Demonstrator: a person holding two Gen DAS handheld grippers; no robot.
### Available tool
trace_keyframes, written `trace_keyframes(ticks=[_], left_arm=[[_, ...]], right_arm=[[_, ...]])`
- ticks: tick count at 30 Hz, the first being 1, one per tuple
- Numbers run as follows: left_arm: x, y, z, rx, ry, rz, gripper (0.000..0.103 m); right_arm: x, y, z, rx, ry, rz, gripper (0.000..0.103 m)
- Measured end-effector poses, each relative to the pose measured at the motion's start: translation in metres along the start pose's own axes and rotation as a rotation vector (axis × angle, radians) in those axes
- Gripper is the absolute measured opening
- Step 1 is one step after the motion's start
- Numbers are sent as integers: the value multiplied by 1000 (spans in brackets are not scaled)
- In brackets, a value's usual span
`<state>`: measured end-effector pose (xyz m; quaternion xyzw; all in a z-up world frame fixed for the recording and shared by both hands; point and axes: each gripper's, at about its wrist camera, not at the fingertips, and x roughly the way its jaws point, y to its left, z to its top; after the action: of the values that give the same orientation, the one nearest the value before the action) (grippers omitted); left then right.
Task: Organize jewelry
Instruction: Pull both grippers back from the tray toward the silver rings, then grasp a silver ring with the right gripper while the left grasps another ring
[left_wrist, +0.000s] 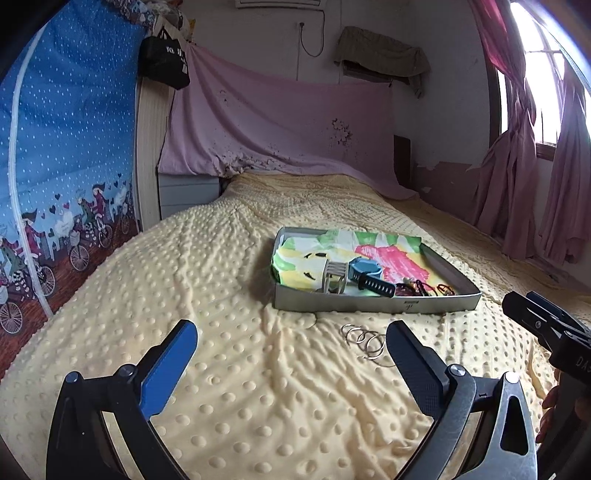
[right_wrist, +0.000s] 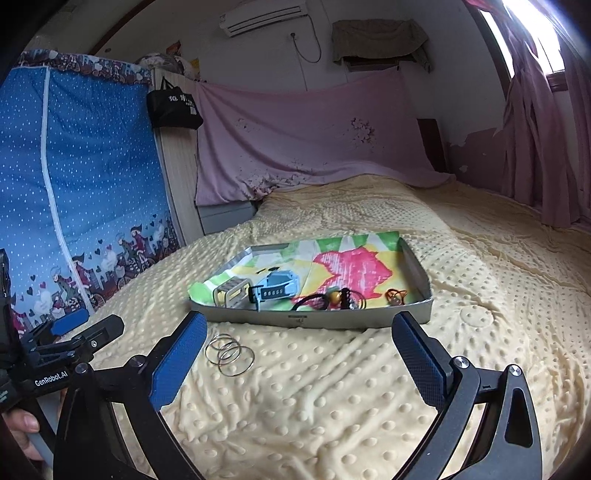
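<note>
1. Bed (right_wrist: 332, 406): a yellow dotted blanket covers it and everything rests on it. It is soft and lumpy, so expect thin things to sink a little into it.
2. Tray (right_wrist: 369, 318): a shallow grey box lined with bright drawn paper. It is the landmark for the notes below.
3. Inside the tray, near the front wall: a pale watch (right_wrist: 231, 291) on the left, a blue watch (right_wrist: 275, 291) just beside it, a dark cord bracelet with a yellow bead (right_wrist: 334, 297) in the middle, and a small reddish piece (right_wrist: 396, 295) towards the right. These look already sorted.
4. Left gripper (left_wrist: 291, 354): your jaws stand wide apart with nothing between them, low over the blanket in front of the tray.
5. Right gripper (right_wrist: 299, 347): also spread wide and empty, in front of the tray's front wall.
6. Rings (right_wrist: 229, 355): a cluster of thin silver hoops, overlapping, lying on the blanket just in front of the tray and outside it. In the right wrist view they sit beside your left finger pad (right_wrist: 181, 358); in the left wrist view they lie beside the right pad (left_wrist: 413, 365).
7. Step in hand, as I judge it: picking up the hoops, seemingly the last loose pieces.
8. Next move calls for centring one gripper over the cluster, pressing lightly into the blanket, and pinching across the wires. Risk: hoops may separate or slip.
</note>
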<state>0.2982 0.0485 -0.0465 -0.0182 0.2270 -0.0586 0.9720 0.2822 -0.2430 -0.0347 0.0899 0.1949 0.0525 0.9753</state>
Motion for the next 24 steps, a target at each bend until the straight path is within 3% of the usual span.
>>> trace_keyframes(ticks=[21,24], left_arm=[[43,14,-3,-22,88,-43,103],[52,13,-5,-23,111,-75,103]], right_arm=[[58,14,-7,-53,154,50,98],[68,15,-9,-67,180,62,86]])
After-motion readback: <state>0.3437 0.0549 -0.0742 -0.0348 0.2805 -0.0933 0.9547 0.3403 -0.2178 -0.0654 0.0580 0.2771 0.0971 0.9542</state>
